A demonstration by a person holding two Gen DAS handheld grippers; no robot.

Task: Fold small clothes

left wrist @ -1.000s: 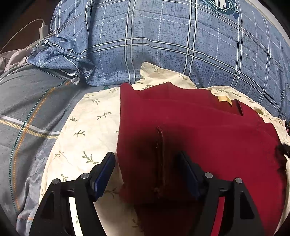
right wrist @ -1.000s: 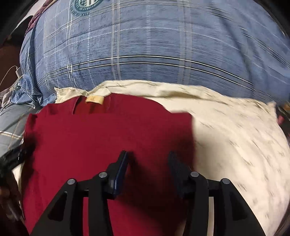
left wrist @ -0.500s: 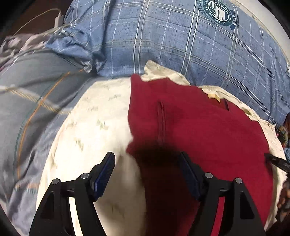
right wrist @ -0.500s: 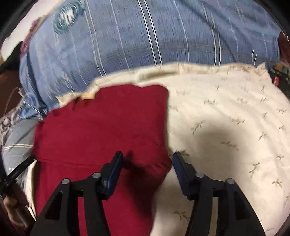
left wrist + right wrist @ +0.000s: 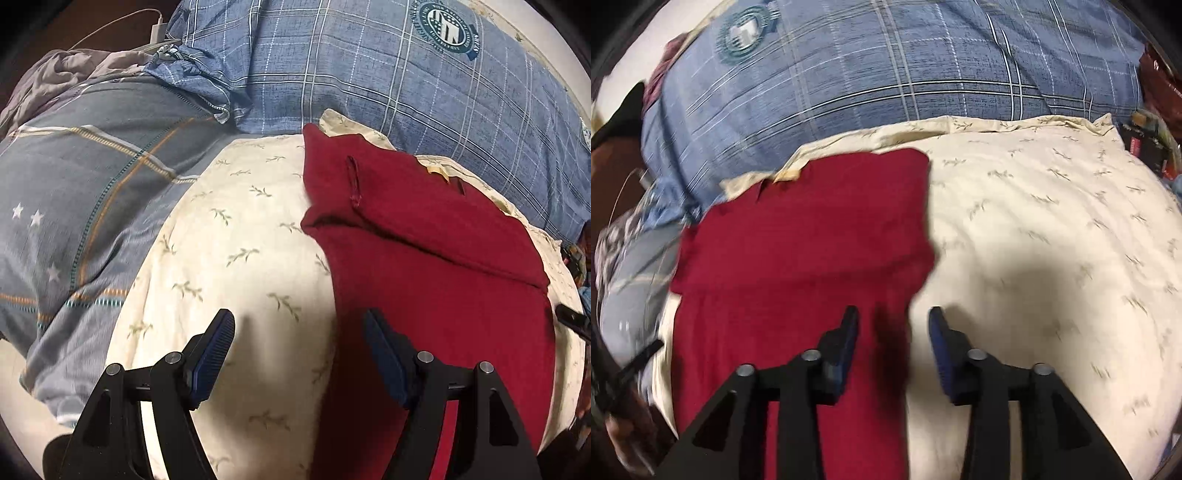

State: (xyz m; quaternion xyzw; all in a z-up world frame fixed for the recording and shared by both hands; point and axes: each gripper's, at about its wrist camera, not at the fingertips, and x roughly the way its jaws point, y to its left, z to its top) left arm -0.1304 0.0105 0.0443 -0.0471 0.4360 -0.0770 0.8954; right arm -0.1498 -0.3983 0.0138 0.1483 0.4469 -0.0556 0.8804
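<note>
A dark red garment (image 5: 436,280) lies flat on a cream leaf-print pillow (image 5: 236,258), its upper part folded down into a doubled band, a tan label at its far edge. My left gripper (image 5: 299,332) is open and empty, above the garment's left edge, one finger over the pillow, the other over the red cloth. In the right wrist view the garment (image 5: 798,280) fills the left half of the pillow (image 5: 1052,258). My right gripper (image 5: 892,325) is open and empty over the garment's right edge.
A blue plaid pillow with a round crest (image 5: 406,74) lies behind the cream pillow. A grey-blue striped quilt (image 5: 74,192) lies to the left. A white charger and cable (image 5: 157,31) sit at the far left. Dark items (image 5: 1145,144) lie at the right.
Both grippers have drawn back toward me and outward, from over the middle of the red garment to its side edges. The garment's sides now lie folded in.
</note>
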